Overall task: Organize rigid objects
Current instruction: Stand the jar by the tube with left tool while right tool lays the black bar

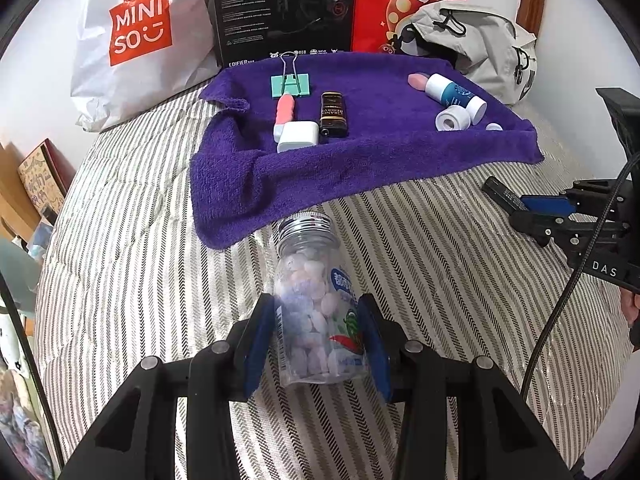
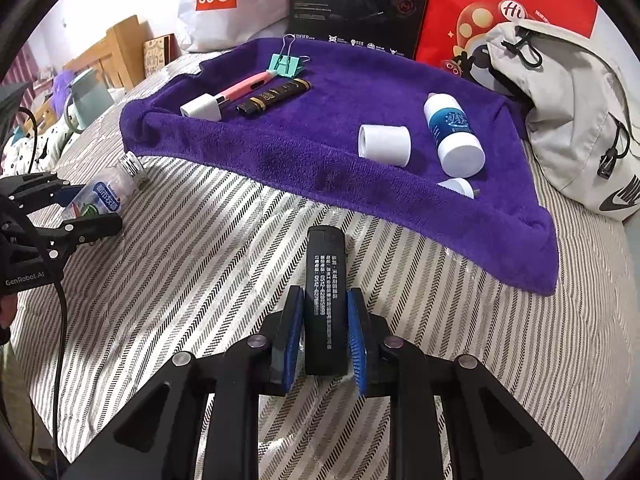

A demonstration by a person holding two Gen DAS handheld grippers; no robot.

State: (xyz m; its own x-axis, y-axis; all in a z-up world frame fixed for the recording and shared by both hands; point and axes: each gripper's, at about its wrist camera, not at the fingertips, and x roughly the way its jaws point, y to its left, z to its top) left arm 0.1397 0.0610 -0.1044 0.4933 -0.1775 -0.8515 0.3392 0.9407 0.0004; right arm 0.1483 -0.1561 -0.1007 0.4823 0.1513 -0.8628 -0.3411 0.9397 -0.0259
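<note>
My left gripper (image 1: 318, 312) is shut on a clear plastic jar of pale candies (image 1: 316, 300) with a silver threaded neck, lying over the striped bedspread. My right gripper (image 2: 326, 308) is shut on a flat black rectangular case with white print (image 2: 325, 280), just short of the purple towel (image 2: 320, 152). On the towel lie a green binder clip (image 2: 286, 65), a pink pen (image 2: 244, 86), a white block (image 2: 201, 108), a black-and-gold bar (image 2: 276, 97), a white-and-blue bottle (image 2: 452, 132), a white cup (image 2: 385, 145) and a small white cap (image 2: 456, 187).
Behind the towel stand a white shopping bag (image 1: 136, 36), a black box (image 1: 284, 8) and a red bag (image 1: 408, 0). A grey backpack (image 2: 576, 116) leans at the right. The striped bedspread (image 2: 200, 264) spreads in front of the towel.
</note>
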